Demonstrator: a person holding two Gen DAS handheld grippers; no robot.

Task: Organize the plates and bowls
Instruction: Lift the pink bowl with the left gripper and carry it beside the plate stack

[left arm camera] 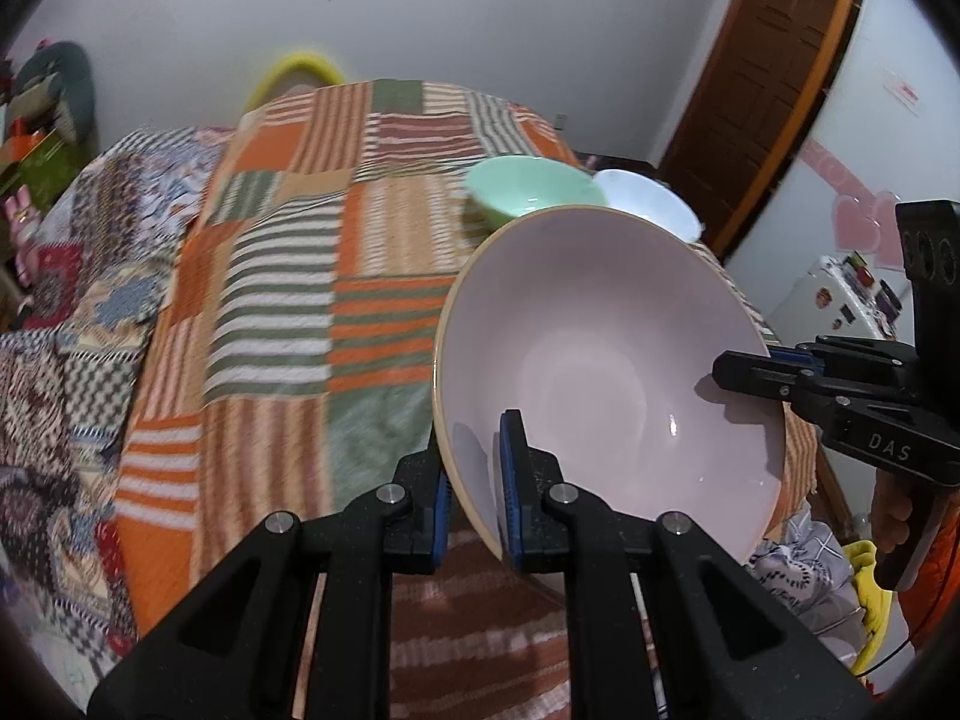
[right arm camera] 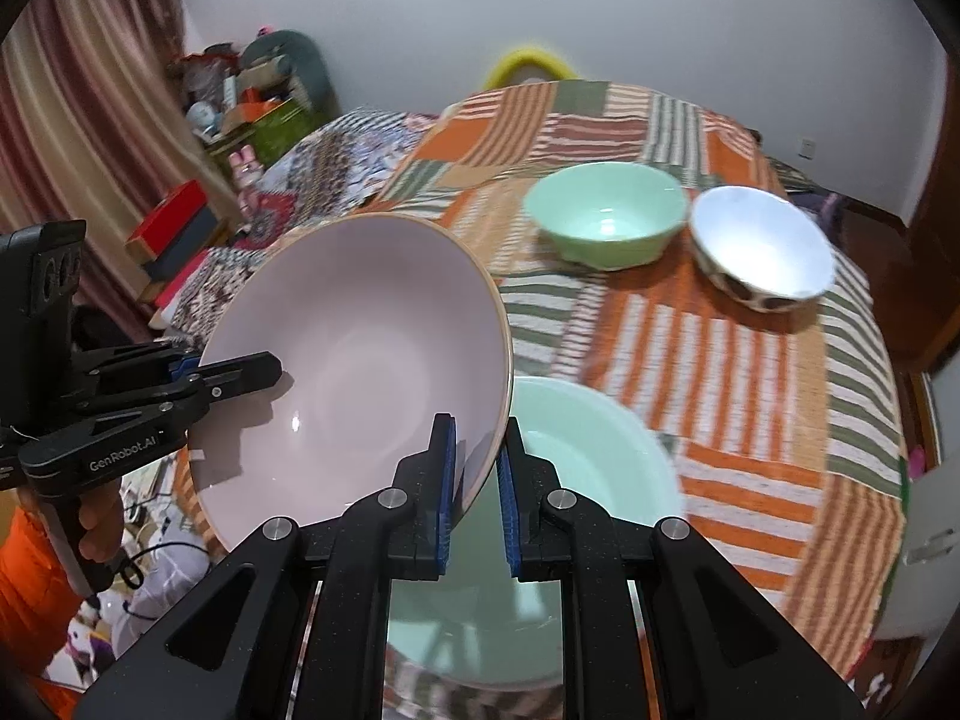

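Above the striped patchwork cloth (left arm camera: 288, 312), both grippers (left arm camera: 474, 480) (right arm camera: 480, 468) clamp opposite rims of a glossy, round pink bowl (left arm camera: 600, 348).

"DAS" in pale letters on black body of right gripper (left arm camera: 744, 375), seen from left wrist view. "GenRobot.AI" on black body of left gripper (right arm camera: 267, 372), seen from right wrist view. No other text legible.

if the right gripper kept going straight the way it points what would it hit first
Probably the pale green plate right below and ahead of the right gripper, which is clamped on the pink bowl; depth is uncertain.
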